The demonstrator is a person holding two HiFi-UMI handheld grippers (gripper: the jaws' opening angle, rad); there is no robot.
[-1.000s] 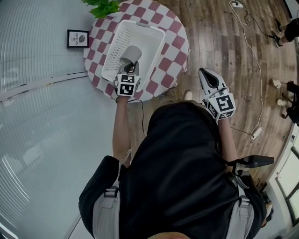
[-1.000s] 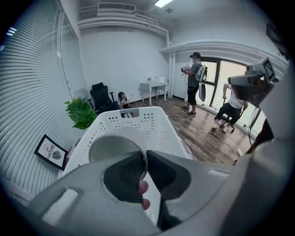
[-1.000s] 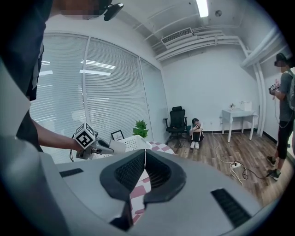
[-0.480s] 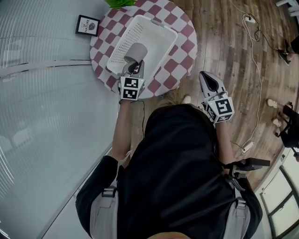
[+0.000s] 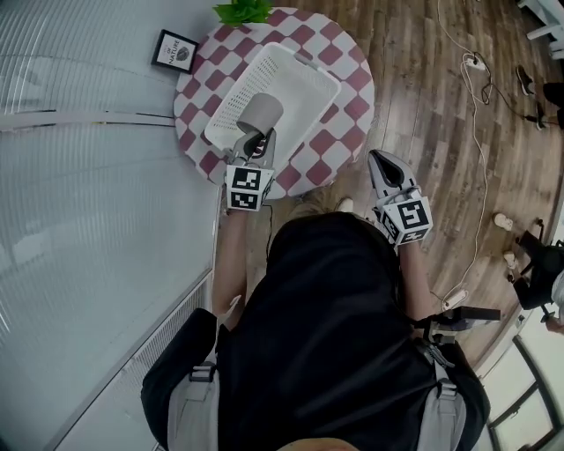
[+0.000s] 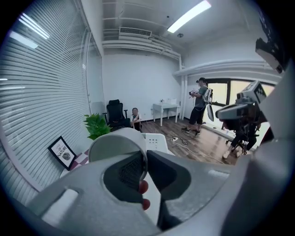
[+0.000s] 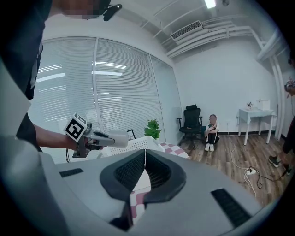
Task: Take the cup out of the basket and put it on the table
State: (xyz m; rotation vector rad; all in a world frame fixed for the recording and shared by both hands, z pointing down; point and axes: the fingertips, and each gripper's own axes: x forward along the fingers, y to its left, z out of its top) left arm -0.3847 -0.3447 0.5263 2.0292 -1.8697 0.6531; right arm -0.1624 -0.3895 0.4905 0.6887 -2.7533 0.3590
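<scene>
Left gripper [image 5: 256,141] has the grey cup [image 5: 261,111] pinched by its wall, one jaw inside the mouth and one outside. The cup's tipped on its side in the air, up over the near end of the white basket [image 5: 304,69]. The basket sits on the round checkered table [image 5: 348,101]. Right gripper [image 5: 382,161] hangs off to the basket's right, past the table edge, jaws pressed together on nothing. A framed picture [image 5: 174,50] and a green plant [image 5: 244,11] are beyond the basket.

Before you the round checked table [image 5: 342,134] carries a white basket [image 5: 306,74], a small framed picture [image 5: 175,51] and a green plant [image 5: 242,11].
</scene>
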